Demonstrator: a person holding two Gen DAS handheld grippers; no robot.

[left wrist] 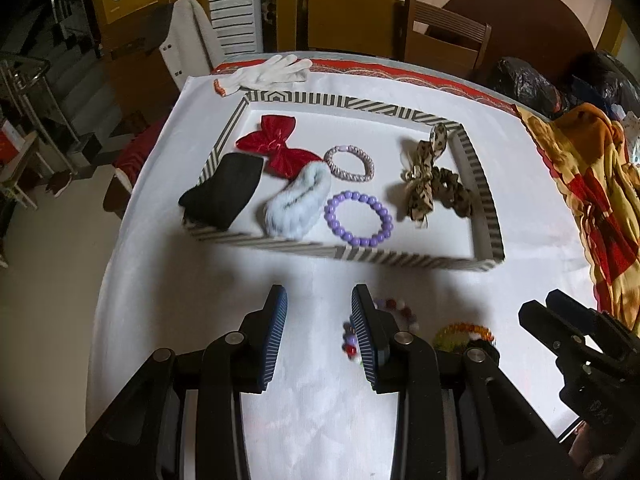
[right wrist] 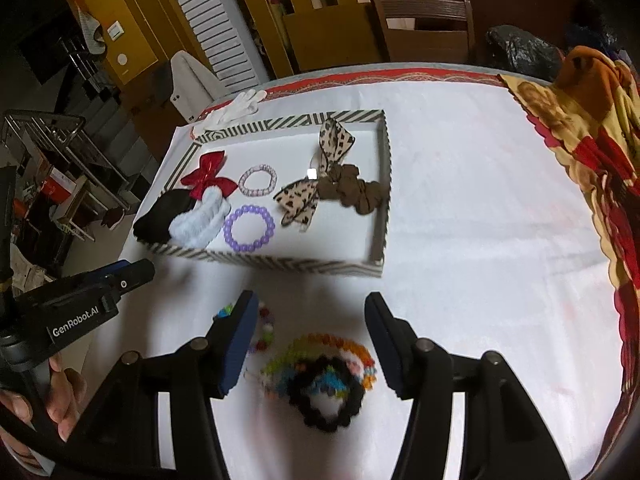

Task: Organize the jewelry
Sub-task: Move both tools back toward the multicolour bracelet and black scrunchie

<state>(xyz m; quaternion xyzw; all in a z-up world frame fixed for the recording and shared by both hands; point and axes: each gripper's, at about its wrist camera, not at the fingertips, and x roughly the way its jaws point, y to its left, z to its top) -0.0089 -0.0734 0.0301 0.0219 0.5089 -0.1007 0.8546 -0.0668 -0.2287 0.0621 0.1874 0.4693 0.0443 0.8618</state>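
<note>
Bracelets (right wrist: pixel 320 376) lie flat on cloth; both grippers' fingers (left wrist: pixel 276 320) open, empty.

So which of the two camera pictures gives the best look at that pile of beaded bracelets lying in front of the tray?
The right wrist view: the beaded bracelets lie in plain sight between the right gripper fingers, though blurred. In the left wrist view only a sliver of the pile peeks out behind the left gripper.

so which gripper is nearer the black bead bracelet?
Right. The right gripper hovers directly over the black bead bracelet; the left gripper sits off to its left.
</note>
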